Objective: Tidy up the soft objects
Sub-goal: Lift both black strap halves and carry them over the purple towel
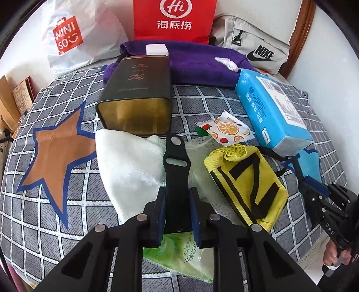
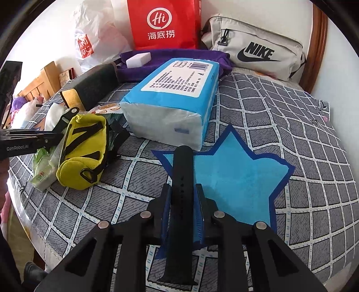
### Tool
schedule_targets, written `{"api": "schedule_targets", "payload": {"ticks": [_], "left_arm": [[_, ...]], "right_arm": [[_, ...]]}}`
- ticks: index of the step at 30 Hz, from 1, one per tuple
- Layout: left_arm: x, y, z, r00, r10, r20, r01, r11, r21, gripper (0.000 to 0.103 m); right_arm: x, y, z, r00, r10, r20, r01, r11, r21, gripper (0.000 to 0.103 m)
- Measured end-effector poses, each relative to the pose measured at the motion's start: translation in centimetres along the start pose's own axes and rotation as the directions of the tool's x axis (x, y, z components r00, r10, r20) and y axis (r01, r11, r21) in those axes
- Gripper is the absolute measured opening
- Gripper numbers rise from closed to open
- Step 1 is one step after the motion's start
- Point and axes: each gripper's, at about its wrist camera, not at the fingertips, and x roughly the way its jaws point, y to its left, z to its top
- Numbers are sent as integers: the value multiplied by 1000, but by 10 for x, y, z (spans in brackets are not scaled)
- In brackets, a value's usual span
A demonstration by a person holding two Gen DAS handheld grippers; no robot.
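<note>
My left gripper is shut on a black watch strap half with a stud and slot, held above a white towel and a green tissue pack. My right gripper is shut on the other black strap half with holes, held over the blue star patch. A yellow pouch lies between the two grippers; it also shows in the right wrist view. A blue tissue pack lies ahead of the right gripper.
A dark tin box, a purple towel, a fruit-print sachet, a red bag, a Miniso bag and a Nike bag lie on the checked cloth. An orange star patch is at left.
</note>
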Motion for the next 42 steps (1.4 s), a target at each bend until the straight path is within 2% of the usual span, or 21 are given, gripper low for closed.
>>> {"api": "schedule_targets", "payload": {"ticks": [15,20,25,42], "left_arm": [[-35,21,0,996,-58,69,64,994,-94,19],[-46,28,2,990,-112,90,124,982,-140,18],[-54,34,6,988,-111,106,129,977,-172,18],[-78,38,25,982,-109,156,137,974,-182,18]], "right_arm": [[-37,5,6,999,20,38,-21,1000,8,20],[-50,7,14,998,41,54,-41,999,7,20],[-60,11,21,996,48,71,-47,999,-12,20],[-82,16,49,992,67,107,-62,997,-48,20]]}}
